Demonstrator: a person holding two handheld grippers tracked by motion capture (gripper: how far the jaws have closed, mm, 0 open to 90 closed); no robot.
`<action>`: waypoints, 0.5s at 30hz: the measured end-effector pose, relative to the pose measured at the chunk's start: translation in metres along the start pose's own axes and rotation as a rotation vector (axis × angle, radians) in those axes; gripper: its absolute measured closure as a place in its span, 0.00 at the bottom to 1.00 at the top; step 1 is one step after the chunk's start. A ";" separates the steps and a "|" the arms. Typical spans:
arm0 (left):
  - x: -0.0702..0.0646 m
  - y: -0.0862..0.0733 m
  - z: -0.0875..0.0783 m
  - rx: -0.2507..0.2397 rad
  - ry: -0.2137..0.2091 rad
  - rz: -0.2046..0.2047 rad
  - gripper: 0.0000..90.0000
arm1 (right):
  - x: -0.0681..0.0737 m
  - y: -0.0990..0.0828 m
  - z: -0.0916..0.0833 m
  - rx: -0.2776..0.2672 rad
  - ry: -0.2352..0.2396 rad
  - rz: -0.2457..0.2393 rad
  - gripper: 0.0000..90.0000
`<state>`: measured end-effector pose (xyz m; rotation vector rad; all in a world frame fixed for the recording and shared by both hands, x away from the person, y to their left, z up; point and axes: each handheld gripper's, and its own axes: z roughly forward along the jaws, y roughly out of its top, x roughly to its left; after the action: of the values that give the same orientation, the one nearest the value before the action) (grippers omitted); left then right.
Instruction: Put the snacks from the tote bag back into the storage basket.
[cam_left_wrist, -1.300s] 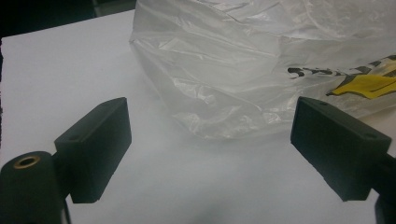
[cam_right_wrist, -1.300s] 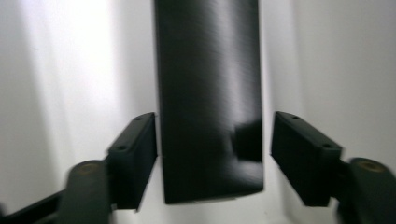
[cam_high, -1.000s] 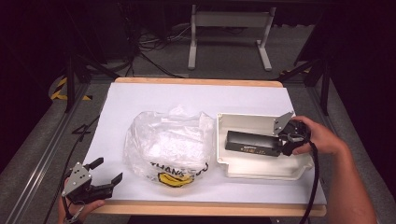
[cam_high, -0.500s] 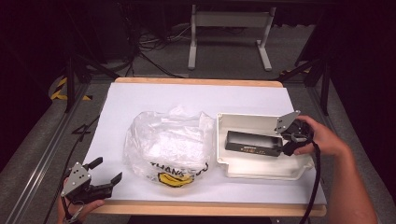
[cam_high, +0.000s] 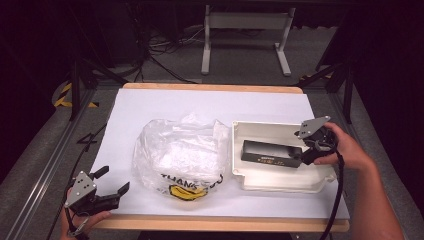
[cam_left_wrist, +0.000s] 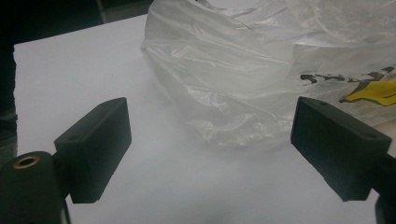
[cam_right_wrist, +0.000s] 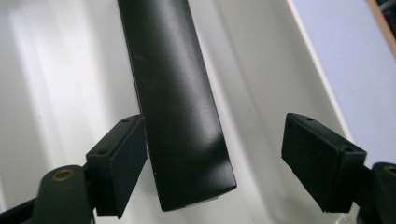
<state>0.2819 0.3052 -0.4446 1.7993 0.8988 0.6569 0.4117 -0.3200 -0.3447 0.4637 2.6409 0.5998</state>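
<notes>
A long black box (cam_high: 272, 153) lies in a shallow white tray (cam_high: 280, 181) at the table's right. My right gripper (cam_high: 305, 157) reaches in from the right at the box's near end. In the right gripper view the black box (cam_right_wrist: 177, 102) runs up between the jaws of the right gripper (cam_right_wrist: 219, 156). The jaws have just been opening: the left pad (cam_right_wrist: 123, 158) lies against the box and the right pad stands well off it. My left gripper (cam_high: 112, 180) rests open at the table's front left corner, empty (cam_left_wrist: 210, 149), facing a plastic bag (cam_left_wrist: 243, 70).
The crumpled clear plastic bag (cam_high: 180, 155) with black lettering and a yellow print sits mid-table, left of the tray. White paper (cam_high: 165, 105) covers the tabletop. Metal stand legs (cam_high: 245, 45) and cables lie on the dark floor beyond the far edge.
The right hand and its grey plate have shifted slightly to the right. The black box lies in the tray as before. The left gripper has not moved.
</notes>
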 end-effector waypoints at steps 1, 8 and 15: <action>0.000 0.000 0.000 0.001 -0.001 0.000 0.15 | 0.000 0.000 -0.001 -0.007 -0.009 0.010 0.25; 0.003 0.002 0.003 -0.005 -0.002 0.002 0.15 | 0.005 0.004 -0.008 -0.030 -0.067 0.035 0.23; 0.006 0.004 0.006 -0.006 -0.011 -0.001 0.15 | 0.009 0.006 -0.013 -0.059 -0.126 0.099 0.20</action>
<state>0.2913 0.3054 -0.4427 1.7951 0.8889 0.6479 0.3996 -0.3156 -0.3334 0.5972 2.4858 0.6547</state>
